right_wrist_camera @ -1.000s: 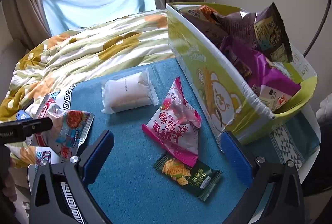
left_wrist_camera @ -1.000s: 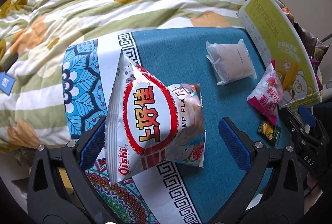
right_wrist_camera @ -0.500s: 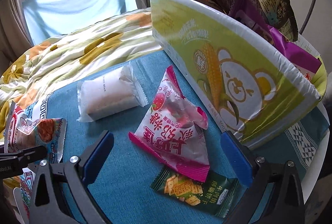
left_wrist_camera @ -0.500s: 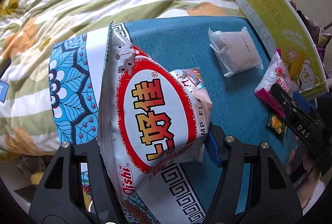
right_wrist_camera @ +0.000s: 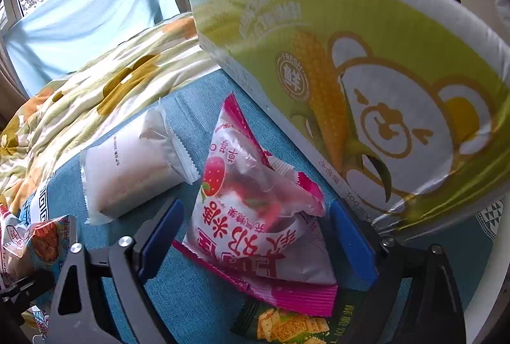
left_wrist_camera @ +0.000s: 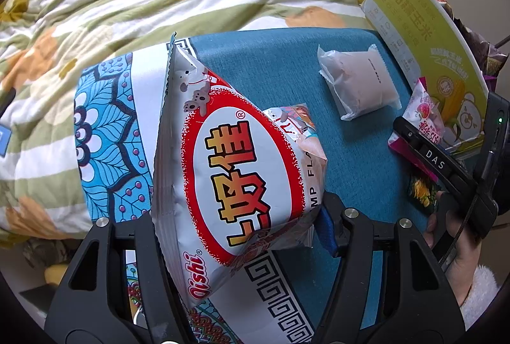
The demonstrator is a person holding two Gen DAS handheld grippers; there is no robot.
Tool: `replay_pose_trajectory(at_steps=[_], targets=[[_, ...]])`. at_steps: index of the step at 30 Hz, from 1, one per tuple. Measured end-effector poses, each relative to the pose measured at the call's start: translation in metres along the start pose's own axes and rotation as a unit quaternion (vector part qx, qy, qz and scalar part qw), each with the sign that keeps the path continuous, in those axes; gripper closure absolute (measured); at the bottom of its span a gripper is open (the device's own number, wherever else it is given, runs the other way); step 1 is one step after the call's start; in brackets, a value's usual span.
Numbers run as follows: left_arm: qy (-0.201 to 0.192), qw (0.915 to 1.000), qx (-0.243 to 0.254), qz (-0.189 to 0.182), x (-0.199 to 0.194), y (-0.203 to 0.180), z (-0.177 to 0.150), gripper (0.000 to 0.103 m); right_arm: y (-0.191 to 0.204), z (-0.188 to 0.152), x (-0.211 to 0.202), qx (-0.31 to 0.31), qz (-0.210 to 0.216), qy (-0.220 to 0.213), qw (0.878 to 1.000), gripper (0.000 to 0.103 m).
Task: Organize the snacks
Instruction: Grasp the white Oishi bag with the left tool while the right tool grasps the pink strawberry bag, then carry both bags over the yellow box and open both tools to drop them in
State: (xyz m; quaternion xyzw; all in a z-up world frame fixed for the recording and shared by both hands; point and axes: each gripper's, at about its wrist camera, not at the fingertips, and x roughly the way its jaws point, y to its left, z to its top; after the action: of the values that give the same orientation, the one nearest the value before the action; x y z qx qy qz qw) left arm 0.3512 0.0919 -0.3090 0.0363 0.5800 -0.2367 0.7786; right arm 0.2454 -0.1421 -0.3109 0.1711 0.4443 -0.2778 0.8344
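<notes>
Left tongs (left_wrist_camera: pixel 242 235): pinching the lower end of a white-and-red Oishi chip bag (left_wrist_camera: pixel 236 172), bag raised off the teal counter cloth (left_wrist_camera: pixel 267 63), tilted. A smaller shrimp-snack packet (left_wrist_camera: pixel 299 117) shows just behind it.

Right tongs (right_wrist_camera: pixel 255 235): spread, straddling the pink strawberry snack bag (right_wrist_camera: pixel 255 216); pads apart from the bag, no contact visible. Pink bag lies on the cloth, overlapping a green cracker packet (right_wrist_camera: pixel 287 325), just beside the yellow-green corn box (right_wrist_camera: pixel 366 63). White wrapped cake (right_wrist_camera: pixel 134 165) lies to its left.
</notes>
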Motion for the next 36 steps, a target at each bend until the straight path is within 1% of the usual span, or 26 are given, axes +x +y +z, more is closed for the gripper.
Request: replay_pose_trajectory(at_steps=[2, 3, 7, 9, 15, 18, 23, 27, 32, 36], targets=[[-0.001, 1.0000, 0.000, 0.000, 0.000, -0.001, 0.000, 0.044, -0.003, 0.000, 0.004, 0.005, 0.007, 0.011, 1.000, 0.023], [-0.002, 1.0000, 0.000, 0.000, -0.001, -0.001, -0.001, 0.045, -0.002, 0.000, 0.003, 0.002, 0.006, 0.007, 1.000, 0.027], [-0.006, 1.0000, 0.000, 0.000, -0.003, -0.002, -0.001, 0.045, -0.001, -0.002, 0.002, -0.013, 0.010, 0.010, 1.000, 0.032], [-0.011, 0.9999, 0.001, 0.001, -0.006, -0.003, 0.000, 0.046, -0.002, -0.003, 0.000, -0.017, 0.014, 0.010, 1.000, 0.038], [-0.026, 0.9997, 0.002, 0.002, -0.017, -0.009, -0.001, 0.046, -0.001, -0.002, -0.003, -0.041, 0.022, 0.018, 0.999, 0.044], [-0.034, 0.9994, 0.002, 0.000, -0.024, -0.012, -0.003, 0.046, -0.003, -0.003, -0.009, -0.047, 0.028, 0.020, 0.998, 0.045], [-0.049, 0.9988, 0.001, 0.000, -0.041, -0.019, -0.007, 0.046, -0.003, -0.001, -0.028, -0.060, 0.042, 0.003, 0.997, 0.046], [-0.063, 0.9980, -0.004, 0.004, -0.063, -0.030, -0.007, 0.046, -0.004, 0.003, -0.047, -0.072, 0.057, -0.011, 0.996, 0.046], [-0.092, 0.9957, 0.000, 0.003, -0.095, -0.051, -0.006, 0.046, -0.007, 0.007, -0.081, -0.092, 0.083, -0.021, 0.992, 0.046], [-0.111, 0.9938, 0.007, 0.004, -0.117, -0.078, -0.002, 0.046, -0.014, 0.014, -0.111, -0.113, 0.104, -0.036, 0.987, 0.046]])
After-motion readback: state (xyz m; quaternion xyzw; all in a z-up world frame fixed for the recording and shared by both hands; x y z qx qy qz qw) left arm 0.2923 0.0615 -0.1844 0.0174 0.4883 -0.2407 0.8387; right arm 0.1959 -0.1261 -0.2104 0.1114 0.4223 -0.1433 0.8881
